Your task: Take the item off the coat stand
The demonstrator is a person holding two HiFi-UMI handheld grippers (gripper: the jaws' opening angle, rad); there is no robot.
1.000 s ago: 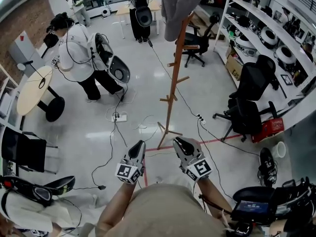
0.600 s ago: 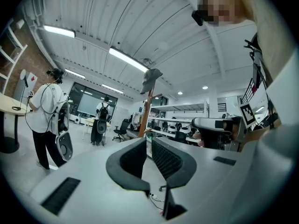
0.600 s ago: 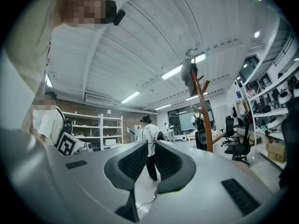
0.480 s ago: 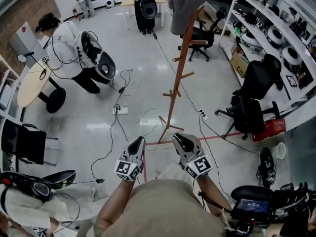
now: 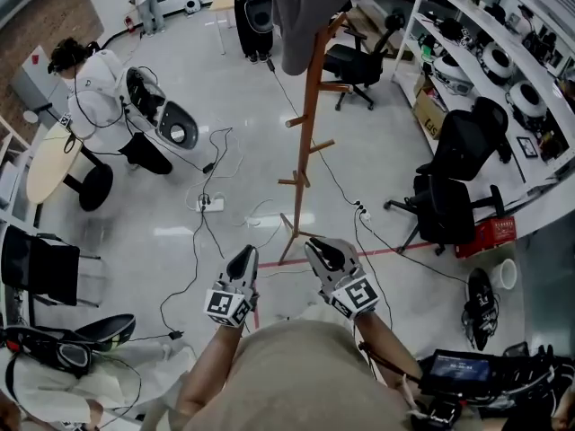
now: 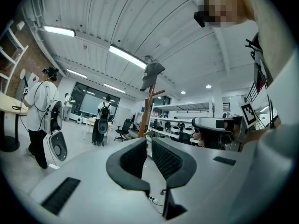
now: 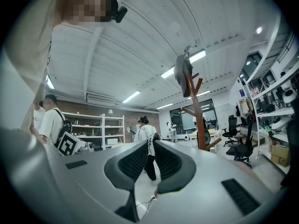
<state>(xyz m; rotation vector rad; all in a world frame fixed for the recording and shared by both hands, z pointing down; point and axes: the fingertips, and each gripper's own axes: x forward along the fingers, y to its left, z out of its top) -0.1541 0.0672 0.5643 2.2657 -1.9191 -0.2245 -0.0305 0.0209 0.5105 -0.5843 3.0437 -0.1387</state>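
A tall wooden coat stand (image 5: 302,151) rises from the floor just ahead of both grippers. A grey garment (image 5: 310,7) hangs from its top. In the head view my left gripper (image 5: 247,257) is just left of the stand's foot and my right gripper (image 5: 321,248) just right of it, both well short of the garment. Each is held level, shut and holding nothing. The left gripper view shows its jaws (image 6: 149,143) pointing at the stand (image 6: 150,107), with the garment (image 6: 152,74) high above. In the right gripper view, the jaws (image 7: 150,146) aim left of the stand (image 7: 200,118) and garment (image 7: 183,73).
A power strip (image 5: 208,203) and loose cables lie on the floor left of the stand's foot. Office chairs (image 5: 445,209) and shelves (image 5: 503,70) line the right. A person in white (image 5: 90,79) stands at the far left beside a round table (image 5: 54,160).
Both grippers have moved a little across the floor with my body. The view has swung, so the stand and the person in white sit further left. The jaws look unchanged.
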